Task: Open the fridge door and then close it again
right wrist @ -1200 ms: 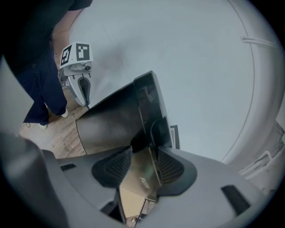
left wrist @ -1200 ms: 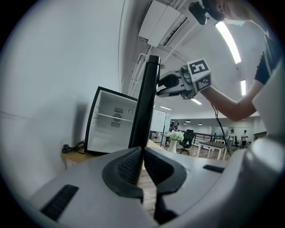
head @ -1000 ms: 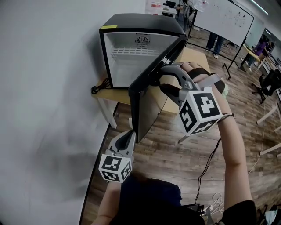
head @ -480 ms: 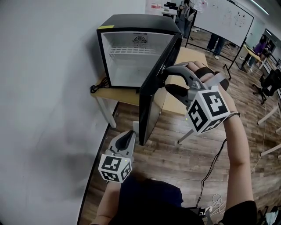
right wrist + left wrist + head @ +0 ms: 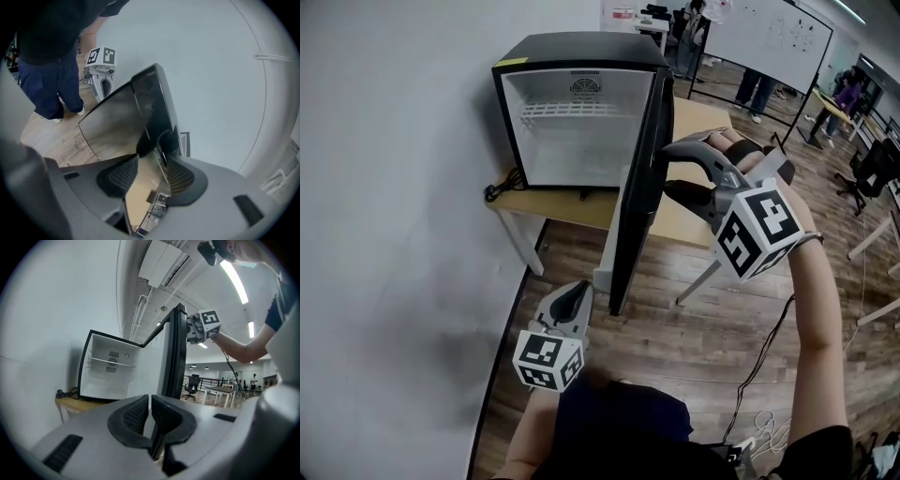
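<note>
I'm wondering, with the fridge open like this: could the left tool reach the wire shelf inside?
Probably yes. The right tool holds the door swung wide, and from the left tool the wire shelf shows with nothing in front of it. The tool sits lower, so it would need lifting.

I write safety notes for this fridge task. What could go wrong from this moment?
The right gripper grips only the thin edge of the open fridge door, so its fingers might slip off during the swing. The shut left gripper hangs near the door's lower corner; the door could knock it.
</note>
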Action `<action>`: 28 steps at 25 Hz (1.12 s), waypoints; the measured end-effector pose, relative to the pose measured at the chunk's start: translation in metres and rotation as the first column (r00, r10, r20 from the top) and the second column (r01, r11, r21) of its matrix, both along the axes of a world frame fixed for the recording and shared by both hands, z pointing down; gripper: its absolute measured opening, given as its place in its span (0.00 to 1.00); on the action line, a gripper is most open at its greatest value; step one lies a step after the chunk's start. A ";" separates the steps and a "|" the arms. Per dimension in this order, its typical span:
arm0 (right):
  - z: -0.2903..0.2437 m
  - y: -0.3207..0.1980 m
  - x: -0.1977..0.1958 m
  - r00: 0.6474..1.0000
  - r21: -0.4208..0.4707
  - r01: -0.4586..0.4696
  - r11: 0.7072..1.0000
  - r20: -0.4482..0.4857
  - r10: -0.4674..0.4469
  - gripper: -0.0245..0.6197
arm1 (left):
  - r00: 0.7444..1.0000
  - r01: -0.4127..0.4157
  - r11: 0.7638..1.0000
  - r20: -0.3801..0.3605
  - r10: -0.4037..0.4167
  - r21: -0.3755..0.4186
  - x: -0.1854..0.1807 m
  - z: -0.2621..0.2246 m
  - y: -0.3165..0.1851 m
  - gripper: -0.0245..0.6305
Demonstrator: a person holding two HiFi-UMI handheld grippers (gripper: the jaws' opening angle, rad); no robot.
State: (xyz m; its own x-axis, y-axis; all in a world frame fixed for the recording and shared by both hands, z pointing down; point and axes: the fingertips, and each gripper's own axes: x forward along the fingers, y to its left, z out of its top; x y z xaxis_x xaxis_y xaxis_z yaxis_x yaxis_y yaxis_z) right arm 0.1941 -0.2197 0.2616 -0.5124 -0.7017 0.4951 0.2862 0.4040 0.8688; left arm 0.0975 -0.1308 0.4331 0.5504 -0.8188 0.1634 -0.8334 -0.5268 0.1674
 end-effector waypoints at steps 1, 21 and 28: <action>0.000 0.000 0.003 1.000 0.001 -0.002 1.000 -0.005 0.002 0.28 | 1.000 -0.004 1.000 0.000 0.004 0.001 0.003 0.000 0.000 0.07; 0.000 0.005 0.039 0.999 0.044 -0.027 0.999 -0.017 0.028 0.29 | 0.999 -0.032 0.999 -0.002 0.033 0.019 0.026 -0.005 0.001 0.07; -0.008 0.002 0.036 0.976 0.030 -0.075 0.997 0.206 0.067 0.32 | 1.000 -0.027 0.999 -0.008 0.027 0.035 0.028 -0.012 0.003 0.07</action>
State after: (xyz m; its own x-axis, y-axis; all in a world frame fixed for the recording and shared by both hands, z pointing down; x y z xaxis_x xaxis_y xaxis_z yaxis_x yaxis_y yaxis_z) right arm 0.2297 -0.2181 0.2540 -0.5484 -0.7560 0.3572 0.0720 0.3829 0.9210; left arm 0.1252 -0.1277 0.4213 0.5736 -0.8087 0.1301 -0.8174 -0.5547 0.1557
